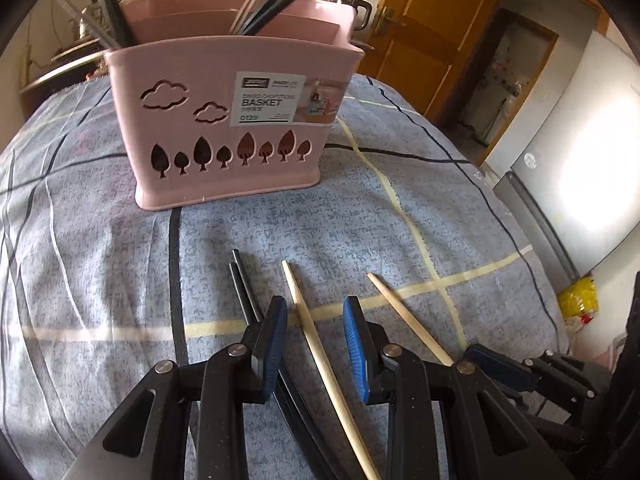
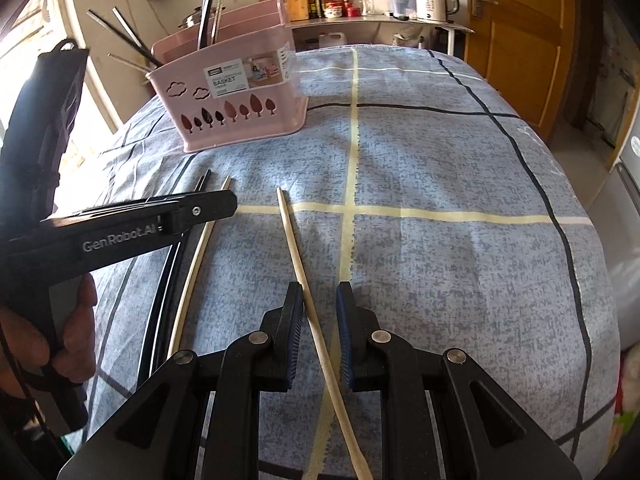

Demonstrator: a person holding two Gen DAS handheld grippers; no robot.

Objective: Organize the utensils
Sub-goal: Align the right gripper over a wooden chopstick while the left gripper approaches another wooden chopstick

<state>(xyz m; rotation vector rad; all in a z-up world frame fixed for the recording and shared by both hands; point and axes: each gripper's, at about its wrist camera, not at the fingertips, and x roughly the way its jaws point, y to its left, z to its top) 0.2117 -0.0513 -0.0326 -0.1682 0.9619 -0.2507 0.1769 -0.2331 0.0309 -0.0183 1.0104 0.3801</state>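
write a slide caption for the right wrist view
Right gripper open astride a wooden chopstick on the checked cloth, pink basket beyond, left gripper alongside.

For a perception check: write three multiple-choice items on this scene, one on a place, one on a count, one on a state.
1. Where does the pink plastic basket stand?
A. on the blue-grey checked cloth
B. on the floor
C. on a shelf

2. How many pale wooden chopsticks lie on the cloth?
A. one
B. two
C. four

3. How does the left gripper stand?
A. shut on a black chopstick
B. open astride a wooden chopstick
C. gripping the basket

Key: 1 A, its base rests on the cloth; 2 B, two pale sticks show, apart; 3 B, both pads stand clear of the stick.
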